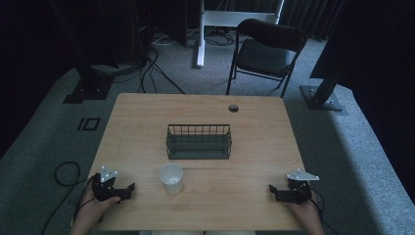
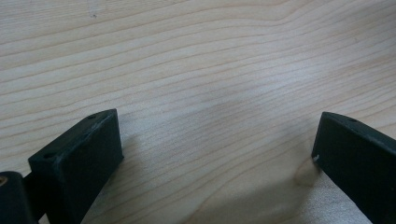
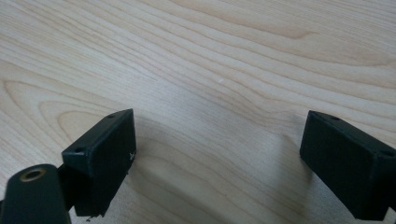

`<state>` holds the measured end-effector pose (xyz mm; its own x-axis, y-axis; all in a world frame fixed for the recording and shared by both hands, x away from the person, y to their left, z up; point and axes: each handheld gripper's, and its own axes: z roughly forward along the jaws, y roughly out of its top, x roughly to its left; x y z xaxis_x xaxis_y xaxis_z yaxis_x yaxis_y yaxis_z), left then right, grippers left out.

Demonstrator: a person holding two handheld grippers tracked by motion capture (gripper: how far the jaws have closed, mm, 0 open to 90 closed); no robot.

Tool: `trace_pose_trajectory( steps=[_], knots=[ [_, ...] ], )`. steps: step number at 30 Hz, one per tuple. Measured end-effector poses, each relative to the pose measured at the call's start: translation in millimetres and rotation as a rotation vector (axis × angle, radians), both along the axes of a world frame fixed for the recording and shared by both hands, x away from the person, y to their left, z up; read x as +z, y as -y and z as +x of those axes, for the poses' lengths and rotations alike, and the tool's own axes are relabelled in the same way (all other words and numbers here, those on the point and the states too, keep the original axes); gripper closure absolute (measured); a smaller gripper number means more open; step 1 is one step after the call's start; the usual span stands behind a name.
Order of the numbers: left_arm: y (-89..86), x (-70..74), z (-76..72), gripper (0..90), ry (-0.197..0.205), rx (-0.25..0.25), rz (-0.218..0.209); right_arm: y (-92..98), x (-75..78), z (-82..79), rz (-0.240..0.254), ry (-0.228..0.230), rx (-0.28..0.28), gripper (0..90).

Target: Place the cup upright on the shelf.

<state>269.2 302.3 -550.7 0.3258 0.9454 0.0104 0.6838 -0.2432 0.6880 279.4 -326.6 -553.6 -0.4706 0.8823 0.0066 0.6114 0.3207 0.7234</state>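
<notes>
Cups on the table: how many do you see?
1. A white cup stands on the table just in front of the wire basket, nearer the left hand-held gripper. The basket looks empty.

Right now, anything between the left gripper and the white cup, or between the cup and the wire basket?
Nothing visible. The left gripper sits on the table, jaws open, with bare wood between it and the white cup. The wire basket stands just beyond the cup, only bare tabletop between them.
</notes>
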Motion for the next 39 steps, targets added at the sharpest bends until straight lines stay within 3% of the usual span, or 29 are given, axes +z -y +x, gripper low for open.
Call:
trace_pose_trajectory(
  steps=[16,30,39],
  knots=[
    [0.0,0.0,0.0,1.9,-0.001,0.001,-0.001,1.5,0.0,-1.0,0.001,0.001,0.006,11.5],
    [0.1,0.0,0.1,1.9,0.000,0.001,-0.001,0.1,4.0,-1.1,-0.021,-0.024,0.007,14.2],
    [0.1,0.0,0.1,1.9,0.000,0.001,-0.001,-6.3,8.6,-0.6,0.001,-0.033,0.020,13.5]
  ],
)
